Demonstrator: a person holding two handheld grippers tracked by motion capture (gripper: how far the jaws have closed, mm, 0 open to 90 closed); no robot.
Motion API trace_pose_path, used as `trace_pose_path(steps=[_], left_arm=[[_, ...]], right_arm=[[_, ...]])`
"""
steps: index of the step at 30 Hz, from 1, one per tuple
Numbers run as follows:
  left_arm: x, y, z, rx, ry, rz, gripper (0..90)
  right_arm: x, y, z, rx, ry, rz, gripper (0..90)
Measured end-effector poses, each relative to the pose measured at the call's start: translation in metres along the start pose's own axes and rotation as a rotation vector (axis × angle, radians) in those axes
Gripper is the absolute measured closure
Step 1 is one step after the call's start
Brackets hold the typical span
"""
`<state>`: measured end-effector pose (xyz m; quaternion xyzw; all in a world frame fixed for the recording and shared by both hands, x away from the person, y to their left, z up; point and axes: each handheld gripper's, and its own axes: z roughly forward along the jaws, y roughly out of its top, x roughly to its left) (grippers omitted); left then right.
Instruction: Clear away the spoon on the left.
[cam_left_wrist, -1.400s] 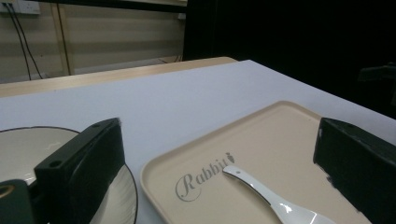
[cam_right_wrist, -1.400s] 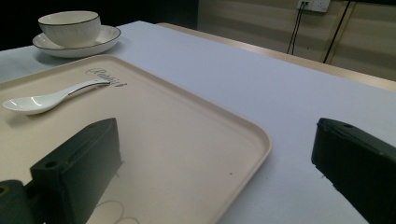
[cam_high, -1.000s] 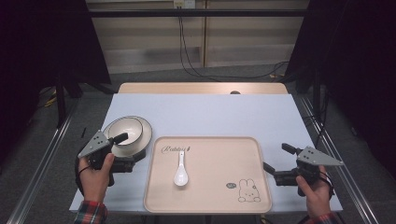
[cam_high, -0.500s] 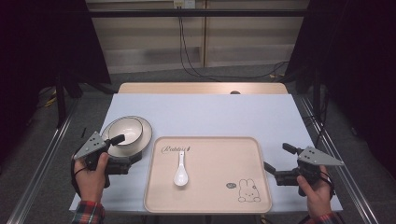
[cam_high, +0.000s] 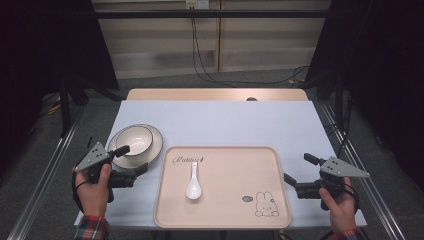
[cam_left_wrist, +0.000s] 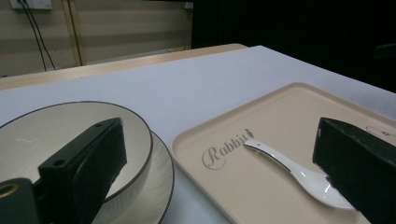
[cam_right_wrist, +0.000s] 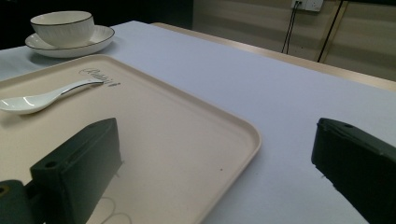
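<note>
A white bowl (cam_high: 135, 138) with a dark rim sits on a matching plate (cam_high: 154, 145) at the table's left. Beside it lies a beige tray (cam_high: 235, 200) printed with a rabbit, and a white spoon (cam_high: 192, 181) rests on the tray's left half. My left gripper (cam_high: 132, 159) is open at the plate's near edge, one jaw by the bowl's rim and nothing between the jaws. In the left gripper view the bowl (cam_left_wrist: 51, 135) is close at the left and the spoon (cam_left_wrist: 299, 175) at the right. My right gripper (cam_high: 298, 168) is open and empty beside the tray's right edge (cam_right_wrist: 250, 135).
The table has a pale blue top (cam_high: 225, 122) with a wooden strip (cam_high: 215, 94) along its far edge. Metal rails run down both sides of the table. Cables hang from a wall socket (cam_high: 196, 4) behind. Bare tabletop lies beyond the tray.
My left gripper has drifted slightly left and toward the person, away from the bowl. The right gripper, bowl, spoon and tray have stayed put.
</note>
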<state>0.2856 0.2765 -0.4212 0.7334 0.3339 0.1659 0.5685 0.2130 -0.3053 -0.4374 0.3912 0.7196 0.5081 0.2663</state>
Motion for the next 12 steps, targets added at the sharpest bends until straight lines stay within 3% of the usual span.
trace_pose_path(steps=[12], left_arm=[[0.0027,-0.0047,-0.0043,0.002,0.028,-0.002,3.2]], right_arm=[[-0.0004,-0.0026,0.0029,0.024,-0.002,0.004,0.8]])
